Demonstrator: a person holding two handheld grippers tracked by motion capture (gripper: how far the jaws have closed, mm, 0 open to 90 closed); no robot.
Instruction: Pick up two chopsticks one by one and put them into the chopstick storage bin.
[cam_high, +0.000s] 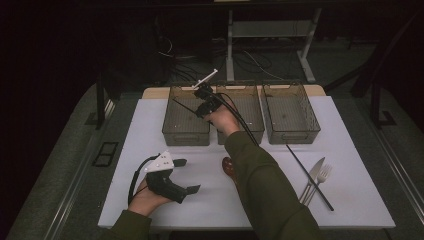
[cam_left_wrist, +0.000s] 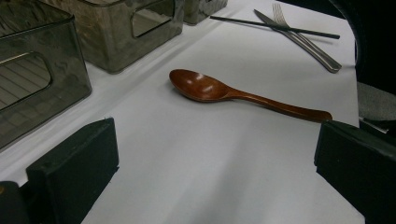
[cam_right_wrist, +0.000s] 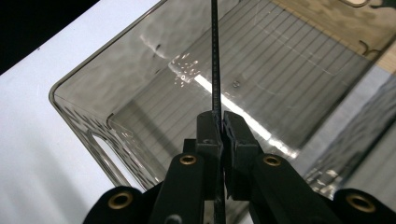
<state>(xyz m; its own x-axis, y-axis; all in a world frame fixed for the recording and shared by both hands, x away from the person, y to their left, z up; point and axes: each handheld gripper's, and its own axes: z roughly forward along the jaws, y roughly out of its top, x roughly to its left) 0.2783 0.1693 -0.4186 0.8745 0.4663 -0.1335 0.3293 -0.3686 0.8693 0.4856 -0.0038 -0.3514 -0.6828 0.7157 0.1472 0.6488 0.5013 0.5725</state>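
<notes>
One black chopstick (cam_right_wrist: 215, 60) is being carried, pinched tight in the right gripper (cam_right_wrist: 220, 122), over the left-hand bin (cam_high: 186, 116), so lowering and releasing it inside is probably coming next, while the left gripper (cam_high: 186, 176) is resting wide open.

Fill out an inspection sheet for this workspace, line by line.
Surface: white table top, bare between the items.
Job's things: black chopstick clamped in the right gripper over the left bin; middle bin and right bin stand beside it in a row.
Clutter: wooden spoon lying flat at mid table; second chopstick, knife and fork lying together at the right.
Grippers: left gripper open, holding nothing, low over the table; right gripper shut on the chopstick.
Cables: black cable trailing from the right gripper across the middle bin; loose cables on the floor beyond.
Surroundings: dark room, table legs behind.
</notes>
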